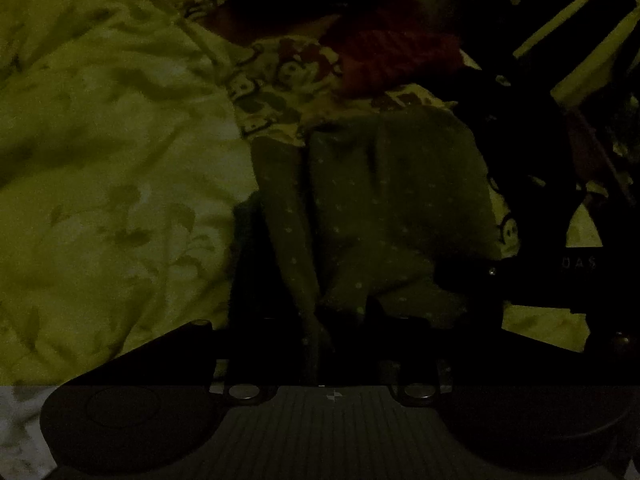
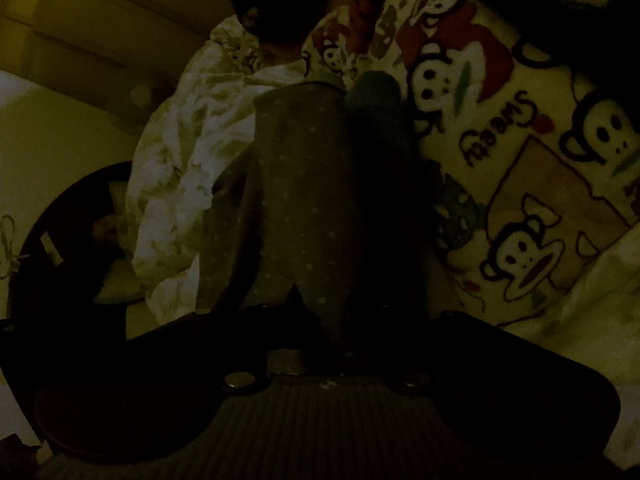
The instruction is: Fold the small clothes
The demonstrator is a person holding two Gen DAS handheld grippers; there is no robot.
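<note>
The scene is very dark. A small grey-green dotted garment (image 1: 360, 208) lies rumpled on the bed, straight ahead in the left wrist view. My left gripper (image 1: 316, 320) stands open over its near edge, with a strip of the cloth running between the fingers. My right gripper's dark body comes in from the right, with its tip (image 1: 452, 272) at the garment's right side. In the right wrist view the dotted garment (image 2: 300, 184) stretches away from my right gripper (image 2: 340, 320), which looks shut on its near end. A dark ribbed piece (image 2: 376, 92) lies along it.
A pale leaf-printed sheet (image 1: 100, 160) fills the left. A cartoon monkey blanket (image 2: 520, 200) spreads under and to the right of the garment. A red cloth (image 1: 392, 52) lies behind. Dark clutter (image 1: 580, 80) stands at the far right, and a dark round shape (image 2: 60, 240) sits low on the left.
</note>
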